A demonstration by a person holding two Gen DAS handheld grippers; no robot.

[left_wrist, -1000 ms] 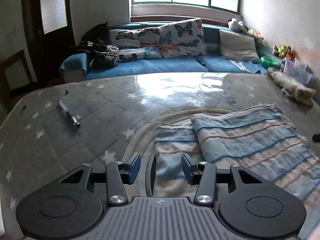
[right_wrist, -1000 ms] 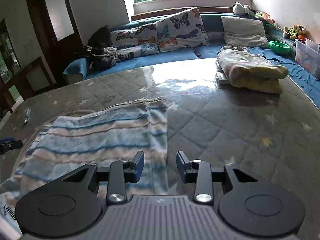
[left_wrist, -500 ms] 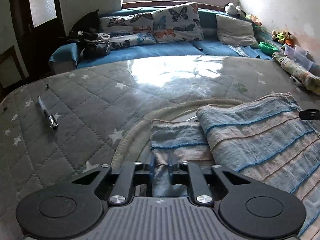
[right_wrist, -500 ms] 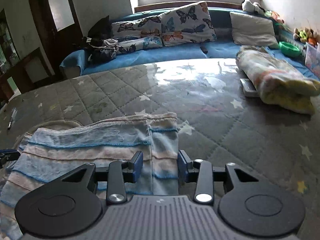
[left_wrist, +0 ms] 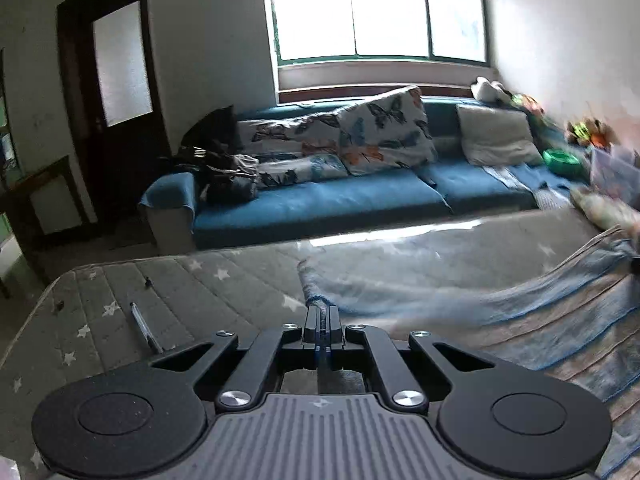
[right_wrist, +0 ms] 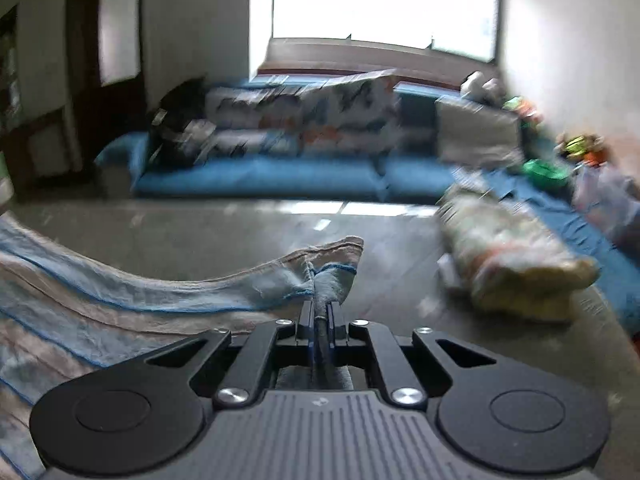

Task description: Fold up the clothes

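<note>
Quilted worktop [left_wrist: 224, 280], sofa [left_wrist: 320, 200] behind. Striped cloth [right_wrist: 120, 292]: spans between both; corners clamped by left hand-held gripper [left_wrist: 321, 316], right hand-held gripper [right_wrist: 319, 312], fabric ahead.

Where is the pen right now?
In the left wrist view, the pen lies on the star-quilted mattress, left of the left gripper and apart from the striped cloth.

blue-and-beige striped cloth [right_wrist: 120, 304], star-print grey mattress [left_wrist: 200, 292]
</note>
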